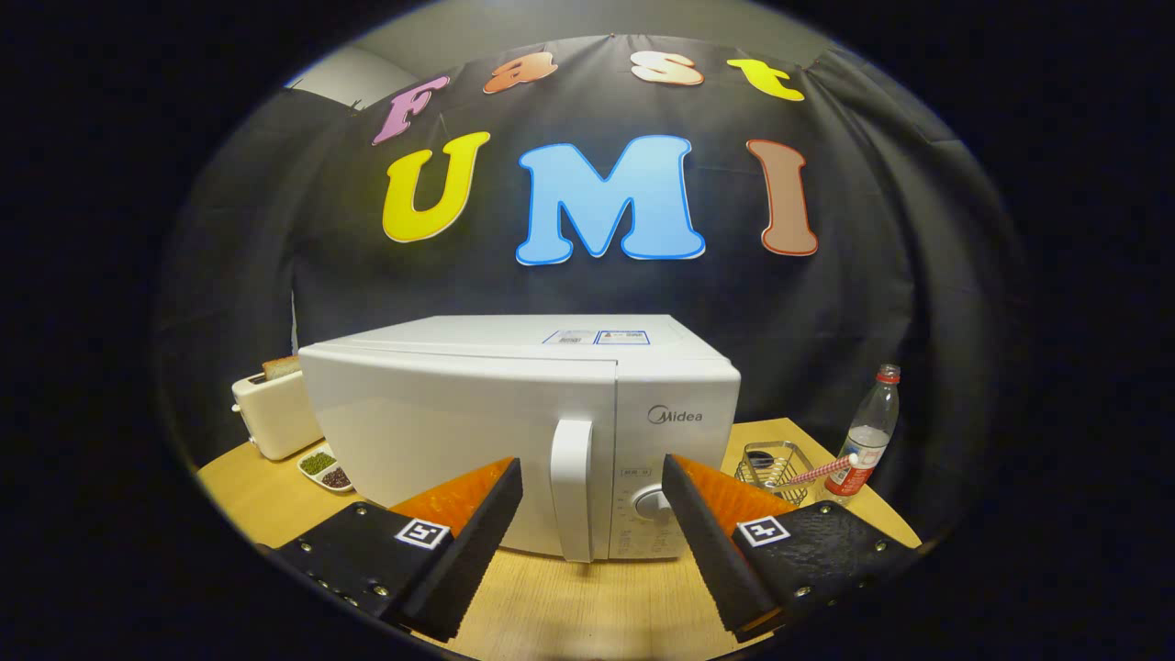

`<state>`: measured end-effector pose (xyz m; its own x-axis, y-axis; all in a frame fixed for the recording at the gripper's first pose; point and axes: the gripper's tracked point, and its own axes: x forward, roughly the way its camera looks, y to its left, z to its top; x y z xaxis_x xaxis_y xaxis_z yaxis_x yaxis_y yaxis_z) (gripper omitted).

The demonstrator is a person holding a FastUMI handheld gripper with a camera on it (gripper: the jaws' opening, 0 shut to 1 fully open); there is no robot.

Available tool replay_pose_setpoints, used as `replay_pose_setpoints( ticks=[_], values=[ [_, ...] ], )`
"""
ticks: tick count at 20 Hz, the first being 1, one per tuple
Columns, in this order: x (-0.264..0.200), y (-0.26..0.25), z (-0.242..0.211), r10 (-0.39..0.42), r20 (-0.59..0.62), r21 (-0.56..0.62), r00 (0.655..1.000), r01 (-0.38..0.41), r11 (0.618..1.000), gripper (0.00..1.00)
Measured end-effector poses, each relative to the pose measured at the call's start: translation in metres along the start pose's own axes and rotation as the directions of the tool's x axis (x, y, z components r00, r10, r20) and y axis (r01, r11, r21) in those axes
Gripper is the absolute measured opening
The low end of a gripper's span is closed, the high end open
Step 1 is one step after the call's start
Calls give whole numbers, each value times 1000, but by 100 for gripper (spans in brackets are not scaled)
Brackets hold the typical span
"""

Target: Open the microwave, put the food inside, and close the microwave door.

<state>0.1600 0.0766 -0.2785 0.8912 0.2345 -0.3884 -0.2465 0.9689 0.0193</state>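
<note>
1. White all over, the microwave [514,413] sits on the wooden table [551,606] with its door [450,431] flush shut, and its upright handle [572,487] runs down the door's right edge beside the control dial [654,501].
2. From where I stand, the gripper [592,477] is held low in front of the oven; its fingers are spread wide apart with nothing between them but air, and the handle stands just beyond that gap.
3. A shut door fits two readings: the food may be waiting somewhere outside, or it may already sit behind the door. The door panel gives no look inside, so I cannot say which.
4. Possible food: a small divided dish [328,469] with green and dark bits lies left of the oven, near a toaster [275,413]. It is small at this range, so I name it only tentatively.
5. If the handle is to be taken, a good grip would centre the handle between the fingers at about mid-height, close squarely on its two sides, and pull along the door's arc, not straight back, so the light oven does not slide on the table.
6. A wire basket [776,468] and a plastic bottle [867,436] stand to the right, well clear of the door's swing.
</note>
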Motion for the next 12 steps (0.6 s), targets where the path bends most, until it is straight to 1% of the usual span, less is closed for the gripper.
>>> replay_pose_setpoints(
  ticks=[6, 8, 9, 10, 11, 12],
  values=[
    [21, 7, -33, 22, -91, -5, 996, -23, 1000, 98],
    [24, 6, -37, 17, -106, -4, 994, -18, 1000, 80],
    [26, 7, -39, 21, -112, 0, 994, -21, 1000, 75],
    [27, 8, -42, 25, -121, 4, 992, -25, 1000, 75],
    [28, 6, -44, 13, -128, -2, 992, -13, 1000, 75],
    [27, 7, -42, 19, -127, 0, 992, -19, 1000, 59]
  ],
)
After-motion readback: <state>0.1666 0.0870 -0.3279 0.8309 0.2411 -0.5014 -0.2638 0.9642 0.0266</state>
